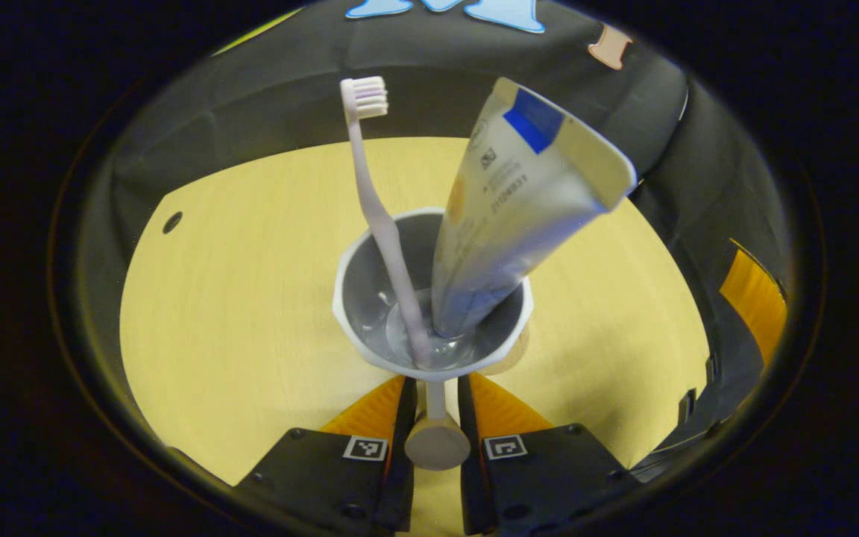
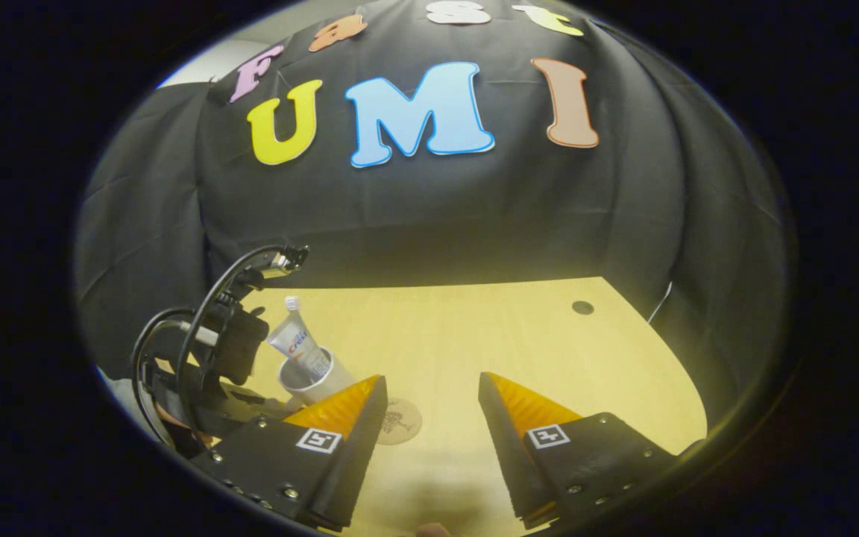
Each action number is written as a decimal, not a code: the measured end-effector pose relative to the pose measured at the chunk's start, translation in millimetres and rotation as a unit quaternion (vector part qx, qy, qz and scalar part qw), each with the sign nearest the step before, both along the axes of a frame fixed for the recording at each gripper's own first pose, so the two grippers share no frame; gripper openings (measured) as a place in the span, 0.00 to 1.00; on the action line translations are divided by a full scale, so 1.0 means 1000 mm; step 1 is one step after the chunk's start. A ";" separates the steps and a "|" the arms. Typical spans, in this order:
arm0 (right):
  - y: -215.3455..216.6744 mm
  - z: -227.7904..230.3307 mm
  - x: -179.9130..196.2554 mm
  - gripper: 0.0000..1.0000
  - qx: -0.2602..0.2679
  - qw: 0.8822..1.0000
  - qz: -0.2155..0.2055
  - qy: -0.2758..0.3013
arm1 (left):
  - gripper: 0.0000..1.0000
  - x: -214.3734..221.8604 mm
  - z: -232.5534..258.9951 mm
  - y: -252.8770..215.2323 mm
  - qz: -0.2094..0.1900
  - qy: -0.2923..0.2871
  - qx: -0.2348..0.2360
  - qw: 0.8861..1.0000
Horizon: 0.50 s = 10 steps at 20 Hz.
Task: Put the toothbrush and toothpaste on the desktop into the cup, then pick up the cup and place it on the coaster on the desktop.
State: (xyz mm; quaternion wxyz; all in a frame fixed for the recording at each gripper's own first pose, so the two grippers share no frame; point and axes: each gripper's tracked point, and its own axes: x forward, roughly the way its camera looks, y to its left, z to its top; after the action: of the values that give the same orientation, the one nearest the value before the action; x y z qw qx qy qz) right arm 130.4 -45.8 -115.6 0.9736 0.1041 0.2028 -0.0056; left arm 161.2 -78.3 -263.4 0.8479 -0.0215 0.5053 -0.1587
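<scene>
In the left gripper view a white cup [image 1: 370, 298] with a grey inside stands just ahead of my left gripper [image 1: 437, 389], which is shut on the cup's handle [image 1: 435, 440]. A pale toothbrush [image 1: 377, 209] stands in the cup with its bristles up. A silver and blue toothpaste tube [image 1: 519, 201] leans in beside it. A sliver of the round coaster [image 1: 510, 359] shows under the cup's right rim. In the right gripper view my right gripper [image 2: 432, 380] is open over the table, and the coaster [image 2: 400, 420] lies just right of the cup [image 2: 303, 382] with the toothpaste tube [image 2: 297, 343].
The light wooden table [image 2: 519, 335] has a small dark hole [image 2: 582, 307] near its far right corner, and the hole [image 1: 172, 221] lies at the far left in the left gripper view. Black cloth walls close around the table's far edge. Cables loop from the left gripper's body [image 2: 206, 350].
</scene>
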 end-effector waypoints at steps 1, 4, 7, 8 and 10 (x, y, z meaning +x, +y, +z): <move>-0.005 -0.001 -0.003 0.75 0.001 1.000 -0.004 0.001 | 0.33 0.000 -0.003 -0.008 -0.005 0.003 0.000 1.000; -0.020 -0.005 -0.010 0.75 0.002 1.000 -0.016 0.004 | 0.33 -0.001 -0.011 -0.024 -0.015 0.010 0.000 1.000; -0.029 -0.013 -0.016 0.75 0.010 1.000 -0.023 0.011 | 0.33 0.001 -0.015 -0.038 -0.020 0.013 0.006 1.000; -0.032 -0.014 -0.016 0.75 0.014 1.000 -0.024 0.012 | 0.33 0.001 -0.017 -0.042 -0.021 0.017 0.009 1.000; -0.036 -0.017 -0.020 0.75 0.018 0.999 -0.025 0.014 | 0.33 0.000 -0.023 -0.047 -0.021 0.024 0.012 0.999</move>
State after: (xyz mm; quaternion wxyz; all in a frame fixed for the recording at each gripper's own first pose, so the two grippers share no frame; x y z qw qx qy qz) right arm 110.9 -81.6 -132.2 0.9684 0.1263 0.2134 -0.0282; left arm 161.0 -125.1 -286.1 0.8320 -0.0049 0.5281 -0.1700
